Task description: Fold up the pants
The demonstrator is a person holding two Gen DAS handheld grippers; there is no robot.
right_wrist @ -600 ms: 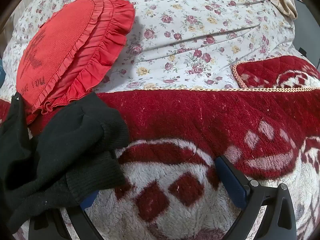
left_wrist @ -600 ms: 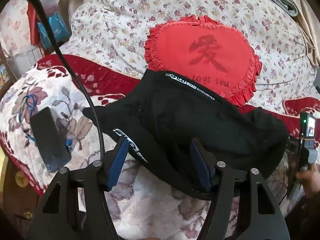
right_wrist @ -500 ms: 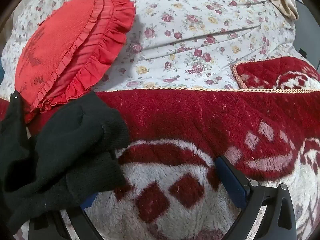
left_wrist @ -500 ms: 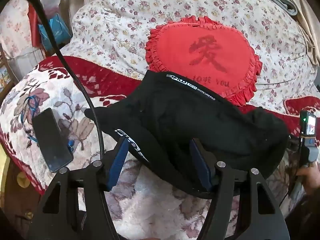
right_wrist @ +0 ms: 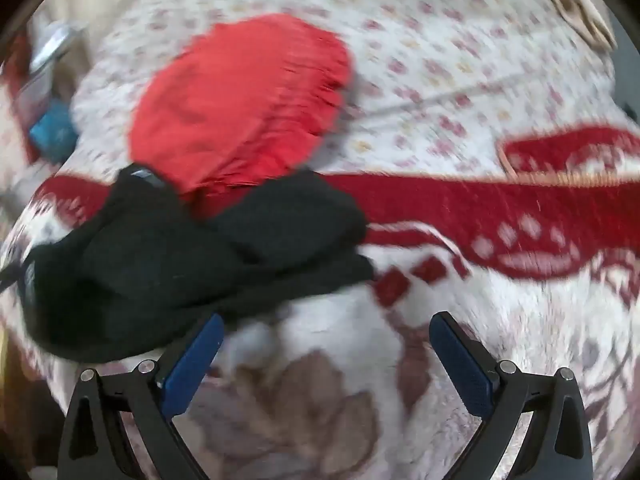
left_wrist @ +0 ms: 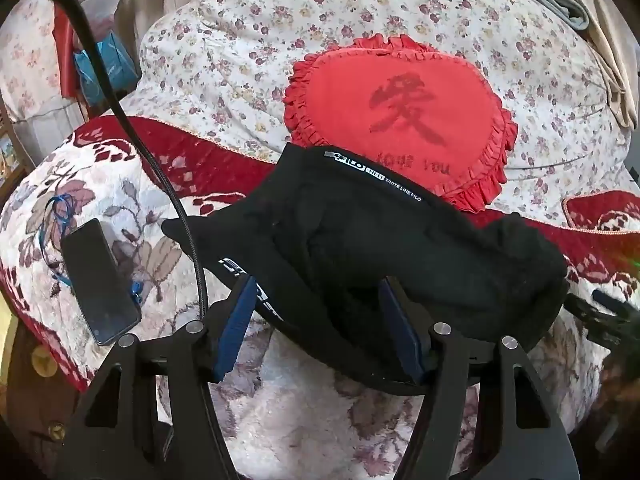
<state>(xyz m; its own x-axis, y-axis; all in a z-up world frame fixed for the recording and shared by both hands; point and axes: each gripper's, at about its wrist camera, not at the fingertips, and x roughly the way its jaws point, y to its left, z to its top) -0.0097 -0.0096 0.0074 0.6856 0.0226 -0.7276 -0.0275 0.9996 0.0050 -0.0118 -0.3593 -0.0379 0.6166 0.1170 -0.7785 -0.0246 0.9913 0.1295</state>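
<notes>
The black pants (left_wrist: 400,240) lie bunched in a folded heap on the red and white blanket (left_wrist: 304,420), their top edge with white lettering leaning on a red heart cushion (left_wrist: 400,108). My left gripper (left_wrist: 318,282) is open at the heap's near edge. Fabric lies between its fingers and drapes over the right one. In the blurred right wrist view the pants (right_wrist: 180,264) sit up and to the left. My right gripper (right_wrist: 326,320) is wide open over bare blanket (right_wrist: 520,220), with its left fingertip just short of the cloth.
A dark phone (left_wrist: 98,280) lies on the blanket at the left. A black cable (left_wrist: 132,128) runs down from the upper left across the pants' left tip. A floral quilt (left_wrist: 240,40) rises behind the cushion (right_wrist: 240,100). The bed's edge drops off at the lower left.
My right gripper has pulled back and away from the pants' cuff end, so the heap now sits farther off in its blurred view. The left gripper and the pants stay put.
</notes>
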